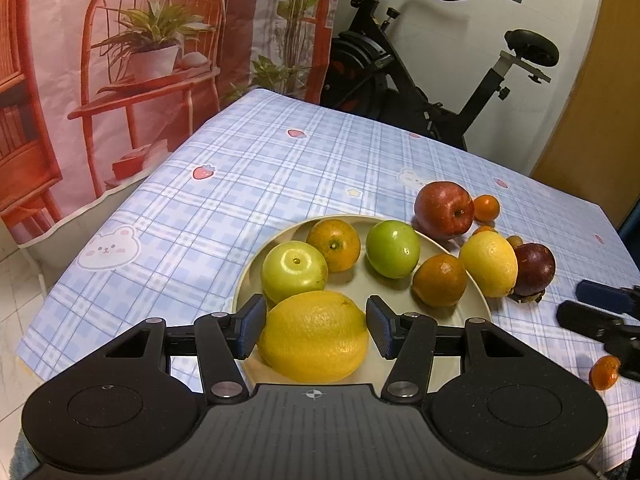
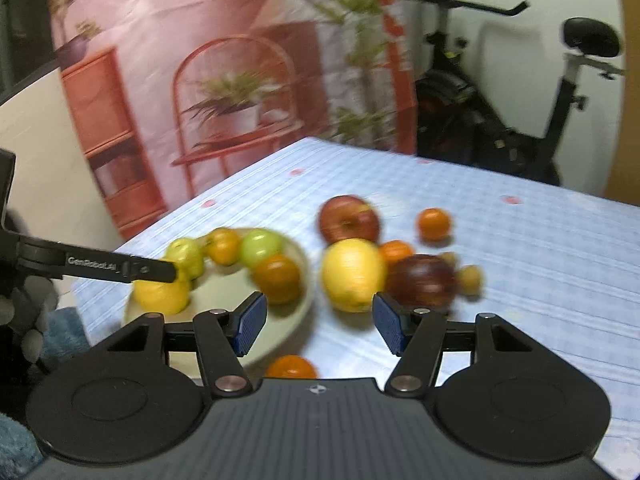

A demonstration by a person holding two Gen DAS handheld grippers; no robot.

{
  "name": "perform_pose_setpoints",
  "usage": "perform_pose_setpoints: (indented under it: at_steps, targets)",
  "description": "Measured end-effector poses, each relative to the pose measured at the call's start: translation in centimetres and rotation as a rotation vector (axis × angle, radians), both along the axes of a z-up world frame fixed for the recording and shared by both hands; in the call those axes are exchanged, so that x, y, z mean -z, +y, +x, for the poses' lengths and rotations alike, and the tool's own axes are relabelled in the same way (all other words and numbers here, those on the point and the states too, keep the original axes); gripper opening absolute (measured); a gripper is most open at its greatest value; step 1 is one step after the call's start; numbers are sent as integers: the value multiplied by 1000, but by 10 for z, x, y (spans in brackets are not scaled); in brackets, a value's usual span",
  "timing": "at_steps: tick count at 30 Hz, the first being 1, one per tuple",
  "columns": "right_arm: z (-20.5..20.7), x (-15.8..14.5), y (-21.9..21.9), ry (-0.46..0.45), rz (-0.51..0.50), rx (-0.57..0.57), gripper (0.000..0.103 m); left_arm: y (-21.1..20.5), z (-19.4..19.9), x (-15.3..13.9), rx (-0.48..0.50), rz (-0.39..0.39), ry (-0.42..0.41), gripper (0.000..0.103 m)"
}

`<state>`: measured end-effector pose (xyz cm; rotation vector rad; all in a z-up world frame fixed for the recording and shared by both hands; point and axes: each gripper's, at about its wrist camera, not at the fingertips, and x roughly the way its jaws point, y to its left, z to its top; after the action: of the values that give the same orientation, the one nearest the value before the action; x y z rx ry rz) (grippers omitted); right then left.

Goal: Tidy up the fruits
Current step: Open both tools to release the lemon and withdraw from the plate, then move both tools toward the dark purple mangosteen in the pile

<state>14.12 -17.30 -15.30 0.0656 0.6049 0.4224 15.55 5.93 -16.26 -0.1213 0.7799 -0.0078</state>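
- Worktop: a table under a pale blue checked cloth (image 1: 280, 168) printed with bears and strawberries; it carries all the fruit.
- Background: a pink printed hanging (image 1: 120, 60) showing a red chair and potted plants; a black exercise bike (image 1: 420, 80) stands behind the far edge of the worktop.
- Plate: a round, pale beige shallow plate (image 1: 360, 280), near the worktop's front edge, directly ahead of the left tongs.
- Left tongs (image 1: 314, 328): black, with dark ribbed pads, angled down over the near side of the plate. Its pads flank a large yellow lemon (image 1: 314, 336) very closely; cannot tell whether they press on it or stand just off it.
- Right tongs (image 2: 318, 320): black with blue ribbed pads, released, nothing between the pads. Its view is motion-blurred.
- Large lemon: lies at the near side of the plate.
- In the plate, besides that lemon: two green apples (image 1: 293, 271) (image 1: 393, 249) and two oranges (image 1: 334, 245) (image 1: 439, 280).
- Red apple (image 1: 443, 210): on the cloth just beyond the plate's far right rim.
- Second yellow lemon (image 1: 489, 264): on the cloth, just beside the plate's right rim.
- Dark purple round fruit (image 1: 534, 266): on the cloth, touching the second lemon on its right.
- Small tangerines: one (image 1: 486, 208) just right of the red apple; another (image 1: 604, 372) alone on the cloth close to the right tongs.
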Motion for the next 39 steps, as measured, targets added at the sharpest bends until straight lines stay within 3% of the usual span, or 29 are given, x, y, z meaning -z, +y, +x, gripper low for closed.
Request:
perform_pose_setpoints:
  at_steps: [4, 9, 23, 34, 39]
  targets:
    - [-7, 3, -19, 16, 19, 24, 62, -8, 0, -4, 20, 15, -6, 58]
    - [-21, 14, -20, 34, -34, 0, 61, -22, -3, -12, 63, 36, -27, 58]
    - [-26, 13, -42, -2, 0, 77, 60, -73, 2, -20, 218, 61, -62, 58]
    - [15, 23, -41, 0, -70, 128, 61, -117, 39, -20, 351, 26, -84, 58]
    - [42, 37, -33, 30, -120, 115, 60, -130, 59, -12, 409, -7, -54, 57]
